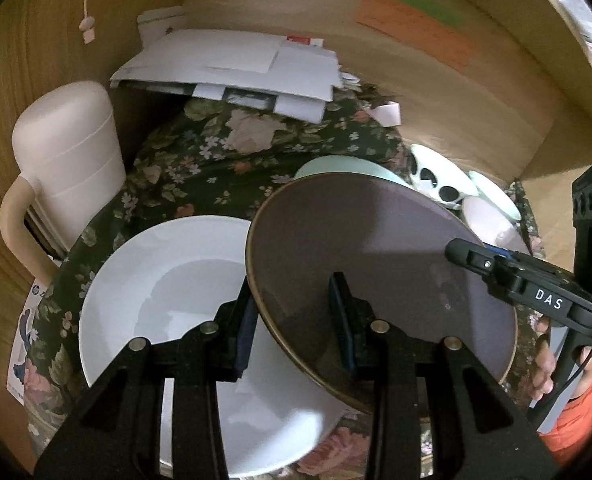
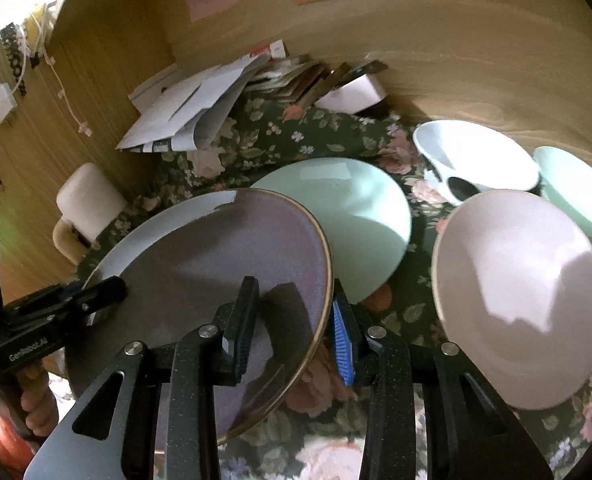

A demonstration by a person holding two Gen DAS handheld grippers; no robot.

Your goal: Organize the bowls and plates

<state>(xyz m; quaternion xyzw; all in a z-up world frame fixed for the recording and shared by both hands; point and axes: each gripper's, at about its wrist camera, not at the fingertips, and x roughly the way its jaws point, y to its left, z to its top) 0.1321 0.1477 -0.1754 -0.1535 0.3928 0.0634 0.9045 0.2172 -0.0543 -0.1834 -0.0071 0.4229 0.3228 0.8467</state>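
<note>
A purple-grey plate with a gold rim [image 1: 376, 264] is held tilted above a white plate [image 1: 167, 288] on the floral cloth. My left gripper [image 1: 296, 320] straddles its left edge, one finger above and one below. My right gripper [image 2: 296, 328] straddles its right edge [image 2: 223, 264] the same way. Both sets of jaws are wide and I cannot tell how firmly they grip. A mint green plate [image 2: 360, 216] lies behind it. A pink bowl [image 2: 516, 292], a white spotted bowl [image 2: 472, 160] and a mint bowl [image 2: 576, 192] stand at the right.
A cream jug with a handle [image 1: 63, 160] stands at the left by the wooden wall. A pile of envelopes and papers [image 1: 231, 68] lies at the back. Wooden walls [image 1: 456, 112] close in the back and right.
</note>
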